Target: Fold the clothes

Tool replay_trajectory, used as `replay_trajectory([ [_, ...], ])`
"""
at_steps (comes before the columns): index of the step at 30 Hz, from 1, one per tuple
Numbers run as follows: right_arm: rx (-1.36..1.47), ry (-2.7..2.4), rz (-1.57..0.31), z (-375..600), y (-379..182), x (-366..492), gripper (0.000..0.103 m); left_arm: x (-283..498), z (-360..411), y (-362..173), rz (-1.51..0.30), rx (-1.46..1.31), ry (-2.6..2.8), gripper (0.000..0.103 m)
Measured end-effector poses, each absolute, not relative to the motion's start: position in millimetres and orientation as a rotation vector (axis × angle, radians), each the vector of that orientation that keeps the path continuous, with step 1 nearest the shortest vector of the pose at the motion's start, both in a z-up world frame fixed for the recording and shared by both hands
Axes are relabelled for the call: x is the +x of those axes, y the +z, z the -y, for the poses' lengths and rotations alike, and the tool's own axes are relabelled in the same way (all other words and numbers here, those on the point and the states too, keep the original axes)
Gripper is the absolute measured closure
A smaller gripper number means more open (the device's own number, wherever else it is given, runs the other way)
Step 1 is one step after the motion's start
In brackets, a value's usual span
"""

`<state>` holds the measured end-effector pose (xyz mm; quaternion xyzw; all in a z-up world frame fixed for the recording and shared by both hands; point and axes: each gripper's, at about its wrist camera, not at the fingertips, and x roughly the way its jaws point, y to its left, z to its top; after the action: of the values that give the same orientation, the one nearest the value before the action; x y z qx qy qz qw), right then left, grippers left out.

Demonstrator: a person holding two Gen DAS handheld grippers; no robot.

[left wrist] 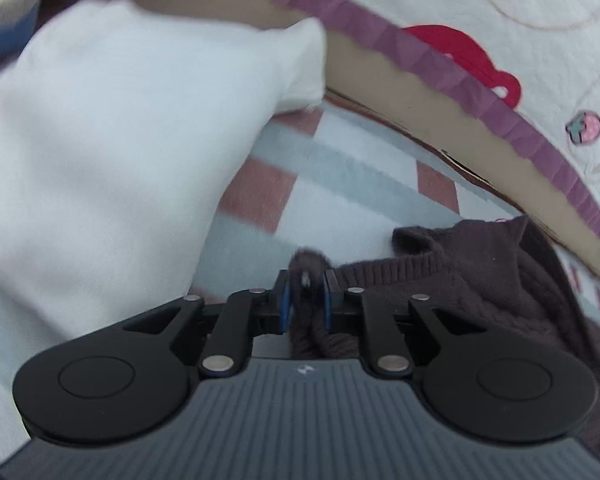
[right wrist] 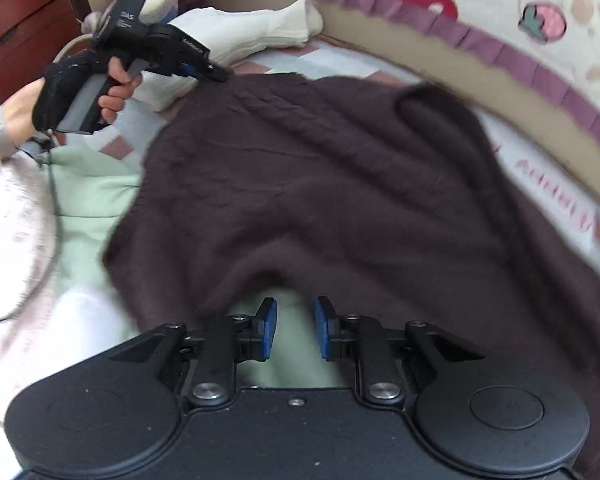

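Sweater (left wrist: 480, 280) fold between left claw (left wrist: 306, 292) pads

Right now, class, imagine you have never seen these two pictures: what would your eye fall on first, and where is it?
The dark brown knitted sweater spread across the middle of the bed dominates. At its far left corner the left gripper pinches a bunch of the knit, while the right gripper stands open and empty at the near hem. Behind, a white garment lies by the purple-frilled quilt.
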<state>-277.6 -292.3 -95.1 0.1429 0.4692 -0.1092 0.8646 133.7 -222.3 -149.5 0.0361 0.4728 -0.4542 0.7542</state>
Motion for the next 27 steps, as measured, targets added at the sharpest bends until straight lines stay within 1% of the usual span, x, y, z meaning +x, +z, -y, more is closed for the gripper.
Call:
replay_trajectory([
  [1,0.364,-0.219,-0.97,294,-98,-277,0.077,135,216,-148,-1.055,0.064,-0.986,0.083],
  [2,0.433,-0.209,-0.956,296,-101,-275,0.074,135,208,-144,-1.068,0.044,-0.994,0.078],
  [3,0.502,-0.199,-0.942,298,-104,-274,0.072,135,198,-140,-1.071,0.014,-1.006,0.07],
  [4,0.57,-0.189,-0.926,301,-108,-272,0.067,135,190,-137,-1.081,-0.017,-1.016,0.066],
  [5,0.617,-0.189,-0.922,302,-112,-269,0.065,133,185,-138,-1.107,-0.026,-1.028,0.061],
  [6,0.654,-0.193,-0.918,302,-117,-266,0.064,131,179,-139,-1.134,-0.033,-1.041,0.06],
  [8,0.733,-0.199,-0.901,301,-129,-260,0.057,125,171,-145,-1.194,-0.02,-1.064,0.059],
  [10,0.821,-0.2,-0.881,302,-141,-258,0.052,117,169,-156,-1.264,0.022,-1.088,0.059],
  [11,0.857,-0.205,-0.867,302,-146,-257,0.051,114,168,-161,-1.299,0.044,-1.1,0.057],
  [13,0.929,-0.218,-0.836,302,-156,-258,0.051,108,173,-165,-1.301,0.094,-1.088,0.047],
  [14,0.979,-0.226,-0.821,303,-161,-259,0.051,105,175,-166,-1.301,0.12,-1.082,0.039],
  [16,1.056,-0.264,-0.811,305,-171,-263,0.052,99,179,-169,-1.3,0.17,-1.068,0.038],
  [18,1.063,-0.316,-0.816,304,-177,-266,0.053,96,183,-171,-1.305,0.204,-1.06,0.033],
  [19,1.064,-0.326,-0.813,303,-179,-267,0.056,95,185,-173,-1.31,0.207,-1.061,0.032],
  [20,1.07,-0.324,-0.812,301,-181,-268,0.061,93,186,-172,-1.301,0.216,-1.071,0.028],
  [21,1.082,-0.308,-0.807,299,-182,-267,0.072,92,187,-172,-1.291,0.225,-1.081,0.028],
  [22,1.097,-0.286,-0.798,297,-183,-267,0.092,91,188,-171,-1.264,0.247,-1.093,0.032],
  [23,1.166,-0.259,-0.749,297,-182,-271,0.093,86,191,-166,-1.206,0.3,-1.112,0.078],
  [24,1.305,-0.222,-0.654,300,-181,-279,0.093,82,194,-162,-1.145,0.354,-1.13,0.1],
  [25,1.465,-0.178,-0.541,302,-182,-288,0.093,80,194,-152,-1.051,0.388,-1.122,0.099],
  [26,1.586,-0.128,-0.457,303,-181,-294,0.094,82,190,-138,-0.964,0.361,-1.118,0.1],
  [27,1.683,-0.074,-0.391,302,-180,-299,0.094,88,183,-128,-0.924,0.317,-1.09,0.103],
])
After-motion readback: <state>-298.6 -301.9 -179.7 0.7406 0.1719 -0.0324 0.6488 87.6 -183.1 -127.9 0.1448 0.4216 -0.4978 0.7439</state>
